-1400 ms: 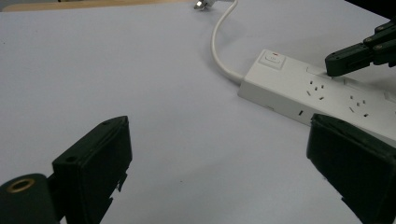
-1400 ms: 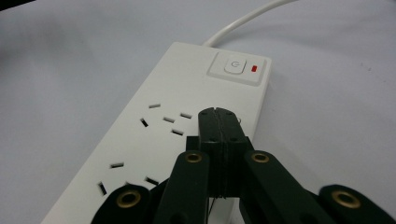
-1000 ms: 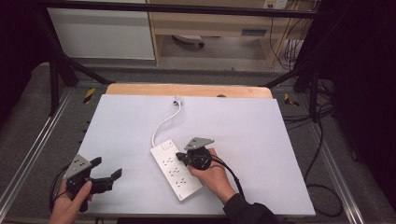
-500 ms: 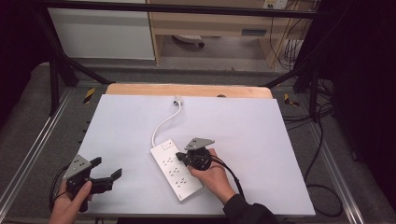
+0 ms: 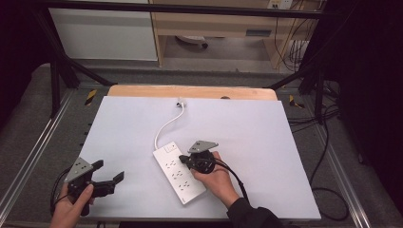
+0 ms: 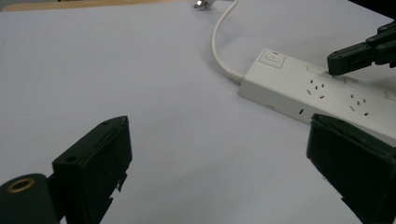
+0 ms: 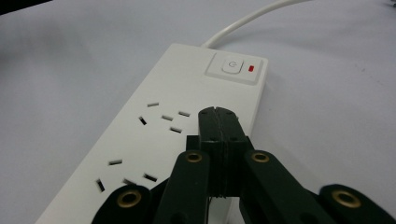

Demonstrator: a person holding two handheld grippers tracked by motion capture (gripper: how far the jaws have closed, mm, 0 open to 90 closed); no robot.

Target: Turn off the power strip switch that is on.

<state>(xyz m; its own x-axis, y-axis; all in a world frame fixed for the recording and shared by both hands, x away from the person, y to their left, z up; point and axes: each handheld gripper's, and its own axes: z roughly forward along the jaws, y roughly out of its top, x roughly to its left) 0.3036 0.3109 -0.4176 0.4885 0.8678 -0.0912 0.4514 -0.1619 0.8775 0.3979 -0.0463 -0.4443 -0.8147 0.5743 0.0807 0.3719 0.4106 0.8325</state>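
Note:
A white power strip [image 5: 179,175] lies diagonally on the white table [image 5: 266,137]. Its white cable [image 5: 166,126] curves to a plug [image 5: 180,101] at the far edge. My right gripper [image 5: 182,158] is shut with nothing between its jaws, and its tips [image 7: 218,122] are at the strip's top face [image 7: 149,135], just short of the power button [image 7: 231,66] with its red light [image 7: 252,69]. My left gripper [image 5: 108,170] is open and empty near the table's front left. Its wide jaws [image 6: 219,172] point toward the strip [image 6: 322,95] and the right gripper's tip [image 6: 350,58].
A wooden strip [image 5: 190,91] runs along the table's far edge. Metal rails [image 5: 43,137] flank both sides, and dark cables [image 5: 328,190] lie on the floor to the right. A cabinet [image 5: 104,33] stands behind the table.

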